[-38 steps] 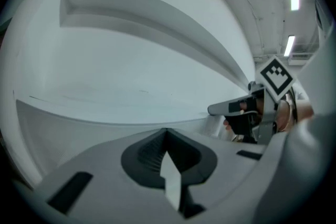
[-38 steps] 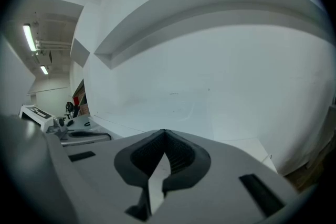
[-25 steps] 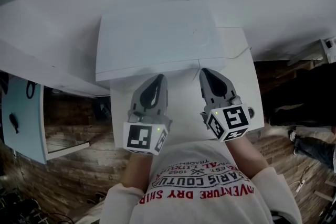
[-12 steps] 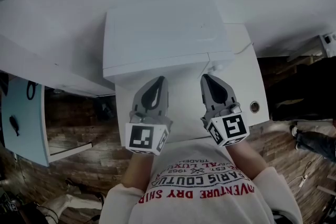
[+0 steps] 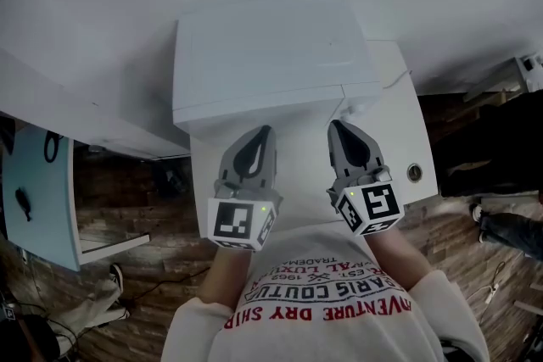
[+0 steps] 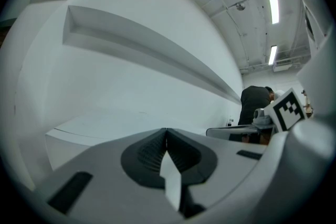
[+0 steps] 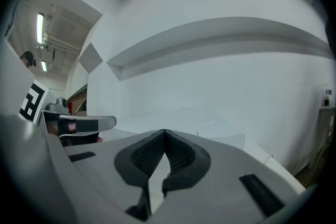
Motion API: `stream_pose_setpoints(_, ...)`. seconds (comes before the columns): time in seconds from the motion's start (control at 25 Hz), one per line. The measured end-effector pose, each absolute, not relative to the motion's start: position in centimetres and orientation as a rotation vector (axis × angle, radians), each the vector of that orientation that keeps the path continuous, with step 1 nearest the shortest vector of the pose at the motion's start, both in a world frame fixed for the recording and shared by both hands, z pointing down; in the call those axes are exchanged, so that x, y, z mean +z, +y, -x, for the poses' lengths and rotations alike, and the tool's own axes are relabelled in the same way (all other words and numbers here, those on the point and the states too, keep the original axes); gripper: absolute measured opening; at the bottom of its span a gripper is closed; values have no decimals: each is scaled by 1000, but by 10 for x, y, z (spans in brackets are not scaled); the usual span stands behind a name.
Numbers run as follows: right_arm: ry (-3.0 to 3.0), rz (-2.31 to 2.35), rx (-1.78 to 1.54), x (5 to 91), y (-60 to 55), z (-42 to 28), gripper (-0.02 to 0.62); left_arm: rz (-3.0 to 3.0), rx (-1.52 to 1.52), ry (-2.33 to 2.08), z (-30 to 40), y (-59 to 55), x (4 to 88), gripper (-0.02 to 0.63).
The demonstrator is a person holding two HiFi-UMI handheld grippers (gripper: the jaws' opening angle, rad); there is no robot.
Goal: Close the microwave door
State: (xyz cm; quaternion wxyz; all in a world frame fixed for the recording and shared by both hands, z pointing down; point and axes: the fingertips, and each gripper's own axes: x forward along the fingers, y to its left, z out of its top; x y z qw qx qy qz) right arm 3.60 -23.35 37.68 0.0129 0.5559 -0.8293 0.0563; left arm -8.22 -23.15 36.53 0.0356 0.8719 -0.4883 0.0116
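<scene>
Left hand-held gripper [image 5: 259,136] and right hand-held gripper [image 5: 342,136] sit pressed together, empty, mid-frame below the boxy white microwave [image 5: 271,47]. Door looks shut already, so just back away.

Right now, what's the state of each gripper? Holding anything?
left gripper: closed, jaws together, holding nothing.
right gripper: closed, jaws together, holding nothing.

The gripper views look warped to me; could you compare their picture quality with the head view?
Head view: dim, flat light, dark corners, microwave sharp. Left gripper view: strong fisheye bowing the wall ledge, ceiling light glaring. Right gripper view: same fisheye, black rim.
</scene>
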Motion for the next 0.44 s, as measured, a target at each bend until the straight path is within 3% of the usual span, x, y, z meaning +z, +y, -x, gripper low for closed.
stream_pose_setpoints(0.44, -2588, -1734, 167, 377, -236, -29, 12, -2665, 68, -1508, 89, -233, 370, 6)
